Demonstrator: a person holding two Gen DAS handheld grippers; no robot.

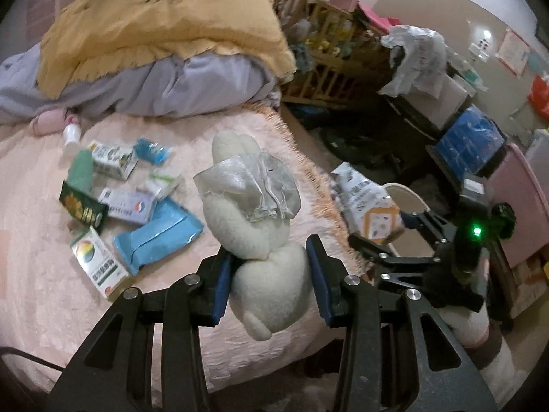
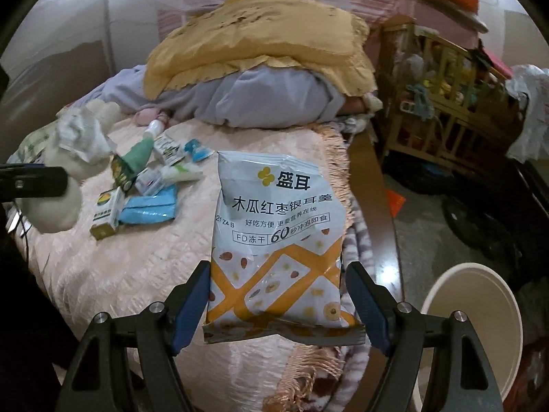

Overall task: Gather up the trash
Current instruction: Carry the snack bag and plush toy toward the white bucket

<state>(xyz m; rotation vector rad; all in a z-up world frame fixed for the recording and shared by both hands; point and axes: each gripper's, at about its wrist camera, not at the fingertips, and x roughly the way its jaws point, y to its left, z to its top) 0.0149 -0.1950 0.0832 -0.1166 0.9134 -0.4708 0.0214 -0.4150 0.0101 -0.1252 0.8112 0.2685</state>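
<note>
Gripping a white plush toy [image 1: 260, 274] in the left gripper [image 1: 267, 274], jaws pinching its body, lifted above the pink bed [image 1: 41, 240]. Pinching a snack bag [image 2: 274, 240] between the right gripper [image 2: 278, 302] jaws, above the bed edge, beside a white bin [image 2: 473, 326].
</note>
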